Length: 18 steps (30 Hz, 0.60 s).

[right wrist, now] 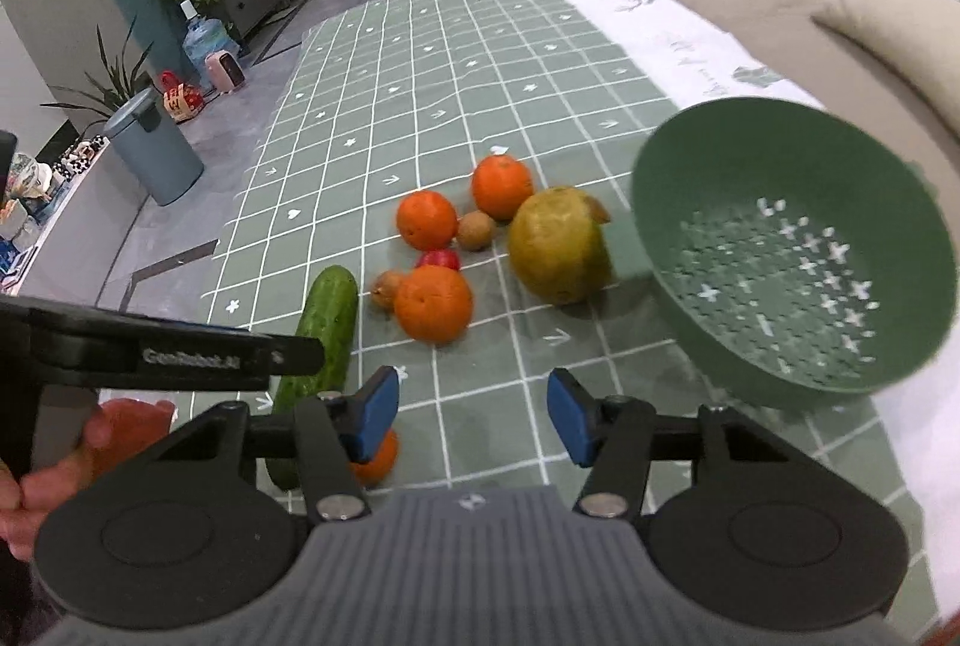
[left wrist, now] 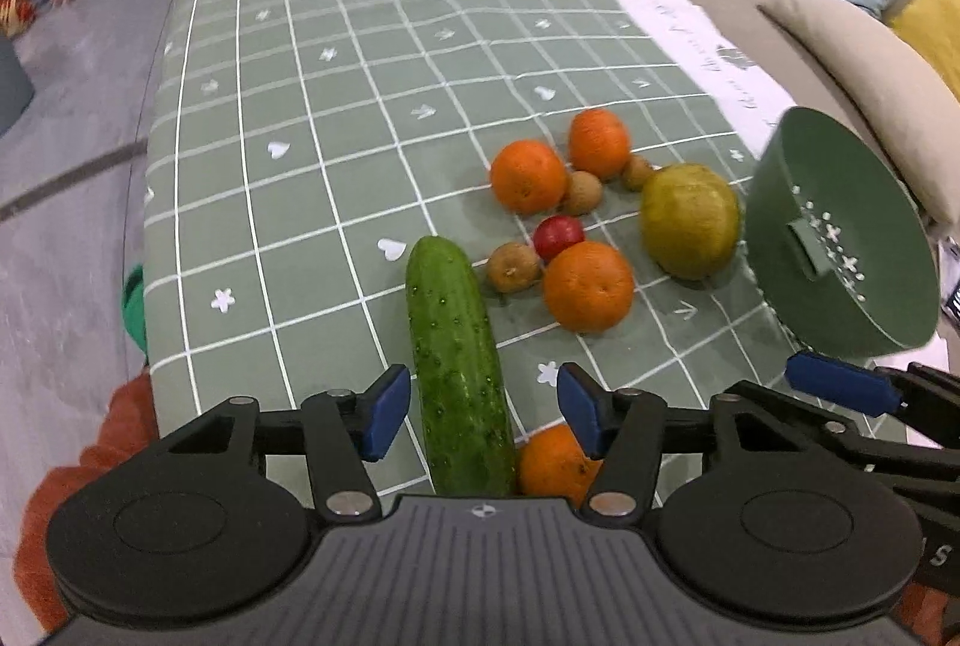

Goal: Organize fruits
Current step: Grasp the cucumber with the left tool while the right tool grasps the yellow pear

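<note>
Directly ahead of left gripper [left wrist: 484, 409]: cucumber [left wrist: 456, 364], long axis along gripper's line, between parted, untouching jaws. Right gripper [right wrist: 473, 415] apart, empty, over bare desk [right wrist: 480, 64], farther.

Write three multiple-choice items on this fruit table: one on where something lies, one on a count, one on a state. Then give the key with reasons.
1. Where does the cucumber lie relative to the left gripper?
A. between its open fingers
B. inside the colander
C. on the sofa

2. How many oranges are in the left wrist view?
A. two
B. four
C. six

3. What is the state of the green colander?
A. full of oranges
B. holding one cucumber
C. empty

Key: 1 A, the cucumber runs up between the blue pads, which stand clear of it. 2 B, three sit in the cluster and one lies beside the cucumber's near end. 3 C, only its perforated bottom shows.
</note>
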Each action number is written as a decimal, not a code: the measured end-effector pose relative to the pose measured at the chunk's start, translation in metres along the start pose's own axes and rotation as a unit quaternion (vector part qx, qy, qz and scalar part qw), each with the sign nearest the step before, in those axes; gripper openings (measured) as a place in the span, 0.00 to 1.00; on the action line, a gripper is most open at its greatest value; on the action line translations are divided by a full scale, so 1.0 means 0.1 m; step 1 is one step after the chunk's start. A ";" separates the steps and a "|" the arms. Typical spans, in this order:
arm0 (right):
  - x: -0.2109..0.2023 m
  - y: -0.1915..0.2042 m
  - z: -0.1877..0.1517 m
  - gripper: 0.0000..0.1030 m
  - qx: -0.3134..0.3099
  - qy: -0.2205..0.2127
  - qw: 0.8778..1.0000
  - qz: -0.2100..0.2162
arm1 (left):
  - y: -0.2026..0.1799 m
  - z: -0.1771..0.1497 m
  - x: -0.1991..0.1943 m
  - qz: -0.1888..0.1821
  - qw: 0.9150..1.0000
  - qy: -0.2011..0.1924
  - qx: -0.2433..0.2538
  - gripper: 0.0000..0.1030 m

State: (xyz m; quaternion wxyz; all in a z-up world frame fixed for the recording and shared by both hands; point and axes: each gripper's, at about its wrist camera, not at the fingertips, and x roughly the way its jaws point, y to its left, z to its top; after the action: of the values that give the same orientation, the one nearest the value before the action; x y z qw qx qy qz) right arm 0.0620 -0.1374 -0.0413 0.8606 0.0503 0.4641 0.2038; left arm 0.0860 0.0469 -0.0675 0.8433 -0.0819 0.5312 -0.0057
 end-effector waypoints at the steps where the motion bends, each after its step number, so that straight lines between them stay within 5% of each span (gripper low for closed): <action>1: 0.04 0.01 0.02 0.48 -0.002 0.002 1.000 0.000 | 0.01 0.01 0.03 0.000 1.000 0.004 -0.004 0.62; 10: 0.21 0.16 0.13 0.47 -0.055 -0.001 0.998 -0.020 | 0.08 0.12 0.22 0.004 0.999 0.025 -0.029 0.38; 18: 0.11 0.30 0.38 0.47 -0.206 -0.024 0.977 -0.058 | 0.15 0.20 0.20 0.000 0.998 0.038 -0.046 0.35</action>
State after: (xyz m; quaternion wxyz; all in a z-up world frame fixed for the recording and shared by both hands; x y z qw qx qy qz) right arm 0.0897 -0.1017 -0.0203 0.8737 -0.1502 0.3934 0.2434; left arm 0.1108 0.0629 -0.0789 0.8178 -0.1203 0.5626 0.0154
